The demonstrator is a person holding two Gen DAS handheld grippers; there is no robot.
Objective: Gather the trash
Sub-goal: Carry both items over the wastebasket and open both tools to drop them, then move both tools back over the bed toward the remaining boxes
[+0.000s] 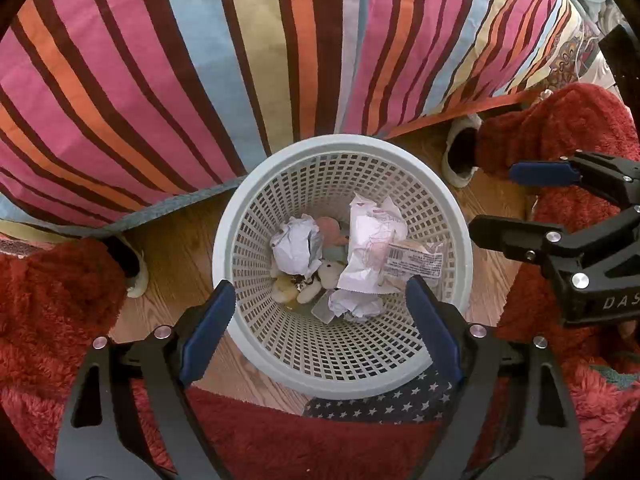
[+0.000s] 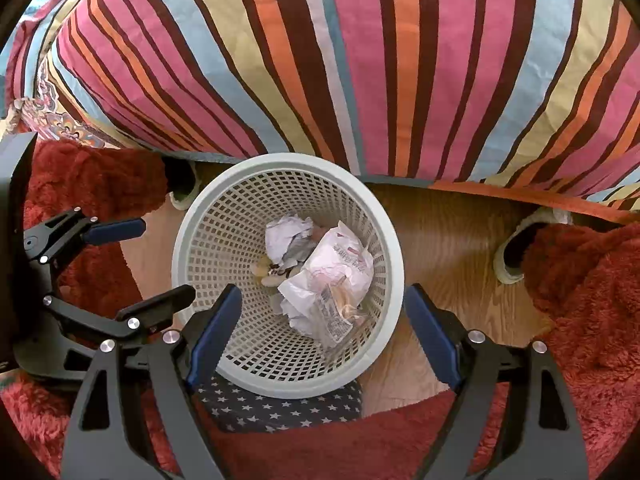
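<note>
Wood floor, striped bedspread, white basket, both grippers spread, empty.

Basket stands on floor, just in front of hanging bedcover. In basket: crumpled paper ball at left, wrapper to its right w/ labelled packet lying on it, 2nd paper ball nearer the camera, small bits betw. them. Star-print cloth under basket's near edge. Shoe on floor right of basket, another left. L gripper above basket's near rim, R gripper off to the right.
</note>
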